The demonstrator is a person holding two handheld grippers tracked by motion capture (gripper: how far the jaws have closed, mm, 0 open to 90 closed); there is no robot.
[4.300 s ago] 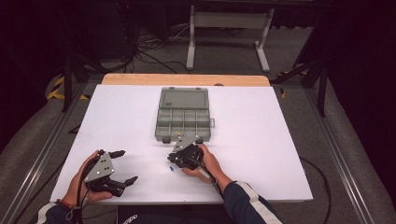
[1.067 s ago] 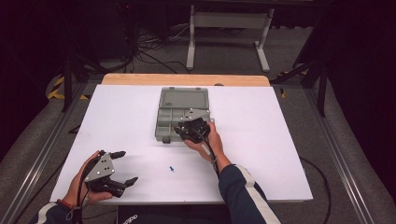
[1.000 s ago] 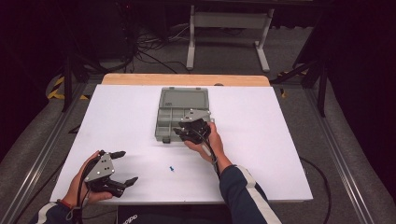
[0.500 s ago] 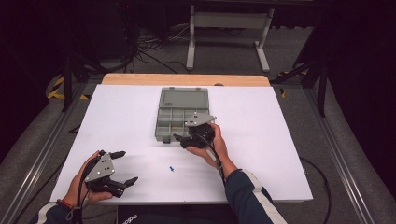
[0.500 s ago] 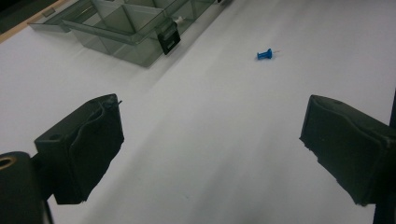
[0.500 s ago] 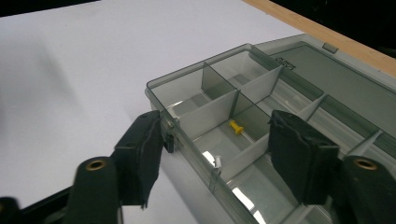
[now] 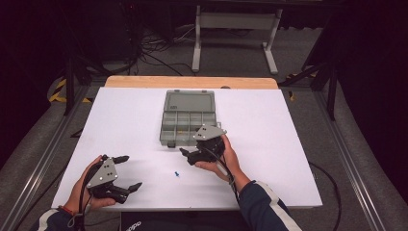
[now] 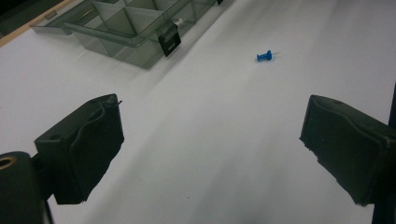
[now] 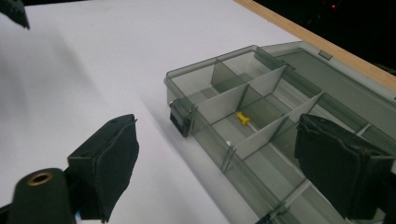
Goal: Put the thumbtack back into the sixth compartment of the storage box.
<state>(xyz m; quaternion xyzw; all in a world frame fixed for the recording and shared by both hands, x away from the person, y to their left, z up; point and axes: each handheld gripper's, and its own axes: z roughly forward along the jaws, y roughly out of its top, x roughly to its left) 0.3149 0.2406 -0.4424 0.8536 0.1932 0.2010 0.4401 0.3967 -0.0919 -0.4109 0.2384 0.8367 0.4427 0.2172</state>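
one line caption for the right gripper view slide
Open right claw beside the open organizer box, a yellow pushpin lying in one compartment.

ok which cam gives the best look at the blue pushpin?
The left gripper view: the blue pushpin lies on the white table beyond the open jaws, head and pin readable. The high view gives a tiny blue speck between the two grippers. The right gripper view looks at the compartment box instead.

Translucent smoky plastic organizer box [image 9: 261, 116], matt white tabletop [image 7: 288, 125]
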